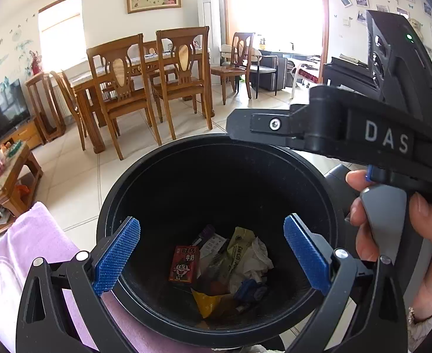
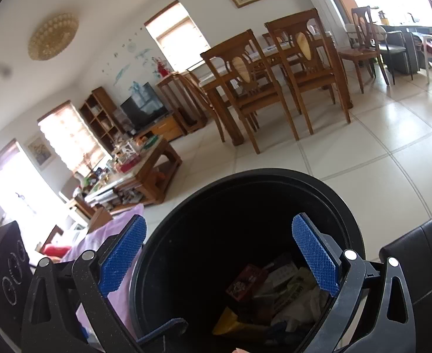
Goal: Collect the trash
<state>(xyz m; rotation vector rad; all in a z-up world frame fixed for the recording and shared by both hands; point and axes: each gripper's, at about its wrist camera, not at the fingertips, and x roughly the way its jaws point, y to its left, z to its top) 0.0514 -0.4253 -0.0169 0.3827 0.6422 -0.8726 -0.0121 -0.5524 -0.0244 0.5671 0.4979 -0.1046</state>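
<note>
On the left lies a purple cloth (image 1: 24,253), just beside the black bin (image 1: 121,206). The left gripper (image 1: 213,253) hangs over the bin's mouth with its blue pads (image 1: 116,257) spread wide and nothing between them. The trash sits at the bottom of the bin: a red carton (image 1: 184,264), a yellow wrapper (image 1: 205,303), crumpled white paper (image 1: 257,260) and a small blue thing (image 1: 249,291). To the right, a hand (image 1: 398,235) holds the right gripper (image 2: 224,257), which is also let go and empty above the same bin.

I think the drop is done. To do this step well, lift both grippers straight up so the pads do not catch the rim and tip the bin. Keep them wide, then look around for more trash. From here I cannot see any outside the bin.
</note>
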